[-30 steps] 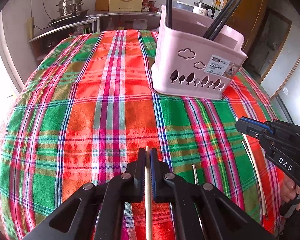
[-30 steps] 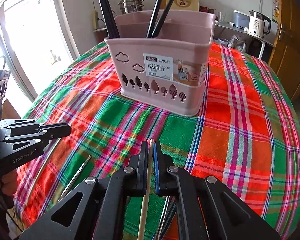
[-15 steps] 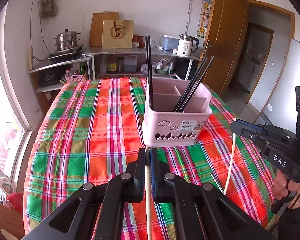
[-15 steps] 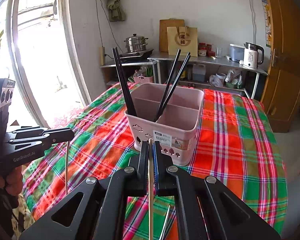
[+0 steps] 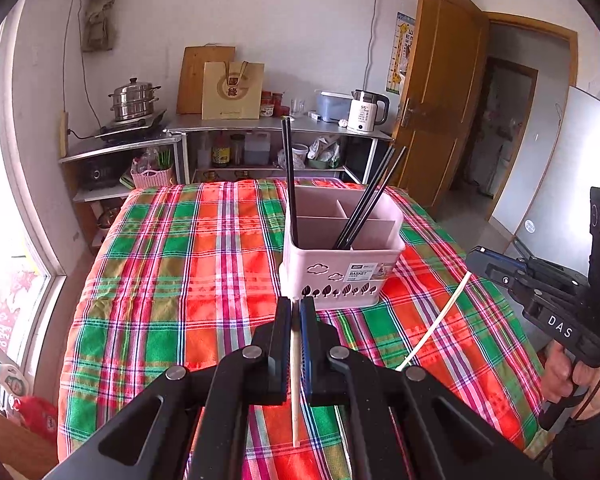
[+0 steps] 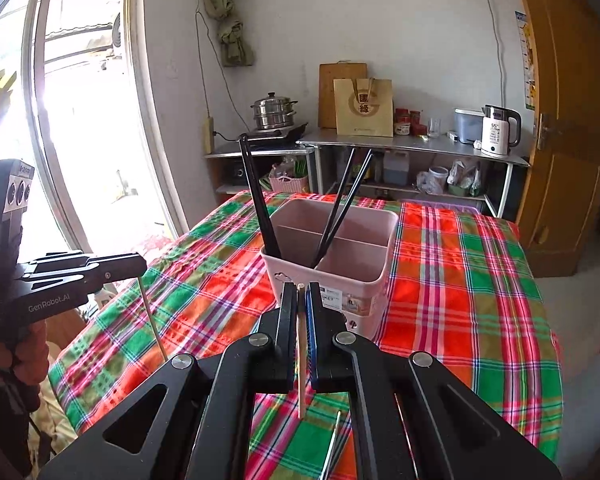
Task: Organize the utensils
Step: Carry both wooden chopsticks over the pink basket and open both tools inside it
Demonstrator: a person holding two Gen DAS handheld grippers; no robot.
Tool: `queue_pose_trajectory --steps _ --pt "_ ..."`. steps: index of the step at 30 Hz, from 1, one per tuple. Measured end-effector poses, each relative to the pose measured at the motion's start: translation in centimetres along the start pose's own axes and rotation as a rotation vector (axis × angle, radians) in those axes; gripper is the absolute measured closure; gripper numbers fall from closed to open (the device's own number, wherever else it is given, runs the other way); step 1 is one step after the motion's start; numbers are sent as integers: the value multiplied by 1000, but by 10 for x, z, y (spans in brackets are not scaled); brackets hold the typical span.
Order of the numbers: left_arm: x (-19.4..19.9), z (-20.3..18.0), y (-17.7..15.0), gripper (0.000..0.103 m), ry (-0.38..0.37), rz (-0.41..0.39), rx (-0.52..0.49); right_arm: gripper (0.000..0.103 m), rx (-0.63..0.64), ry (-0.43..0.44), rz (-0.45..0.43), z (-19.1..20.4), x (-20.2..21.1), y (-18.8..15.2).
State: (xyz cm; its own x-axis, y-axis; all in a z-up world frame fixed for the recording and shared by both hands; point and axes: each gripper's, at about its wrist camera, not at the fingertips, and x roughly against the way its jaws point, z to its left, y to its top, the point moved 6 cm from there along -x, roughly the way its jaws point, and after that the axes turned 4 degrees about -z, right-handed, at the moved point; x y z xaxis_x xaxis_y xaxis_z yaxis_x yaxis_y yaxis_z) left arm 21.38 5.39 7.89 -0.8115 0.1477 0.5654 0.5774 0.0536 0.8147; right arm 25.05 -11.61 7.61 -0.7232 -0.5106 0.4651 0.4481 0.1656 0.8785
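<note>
The left claw [image 5: 295, 312] was pinched tight on a pale wooden chopstick [image 5: 295, 384]; the stick ran down between the two fingers and hung below them, over the plaid cloth [image 5: 172, 280] that covered the counter; in the right wrist view that same claw showed at the left edge with the thin stick dangling from its tip, clear of the cloth. The right claw [image 6: 301, 300] was likewise clamped on a second pale chopstick [image 6: 301, 360] — the top end poked just above the fingertips and the rest hung down between the fingers; in the left wrist view it came in from the right edge, its stick slanting down toward the cloth.

A pink basket [image 5: 340, 284] stood on the cloth ahead of both claws, near the middle of the counter, with dividers inside; black chopsticks [image 5: 290, 184] stood upright in its left corner, and another dark pair [image 5: 370, 200] leaned to the right from a middle compartment; both claws were held apart from the basket, on its near side.

On the cloth below the right claw lay a thin metal utensil [image 6: 332, 440] — too hidden to tell its kind. Behind the counter a metal shelf [image 5: 260, 126] carried a steel pot [image 5: 134, 98], a paper bag [image 5: 232, 90] and a white kettle [image 5: 366, 112].
</note>
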Motion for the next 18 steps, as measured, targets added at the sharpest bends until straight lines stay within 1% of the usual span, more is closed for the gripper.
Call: queue_pose_trajectory --steps 12,18 --pt "15 -10 2 99 -8 -12 -20 99 -1 4 -17 2 16 1" --pt "14 -9 -4 99 -12 4 -16 99 0 11 -10 4 16 -2"
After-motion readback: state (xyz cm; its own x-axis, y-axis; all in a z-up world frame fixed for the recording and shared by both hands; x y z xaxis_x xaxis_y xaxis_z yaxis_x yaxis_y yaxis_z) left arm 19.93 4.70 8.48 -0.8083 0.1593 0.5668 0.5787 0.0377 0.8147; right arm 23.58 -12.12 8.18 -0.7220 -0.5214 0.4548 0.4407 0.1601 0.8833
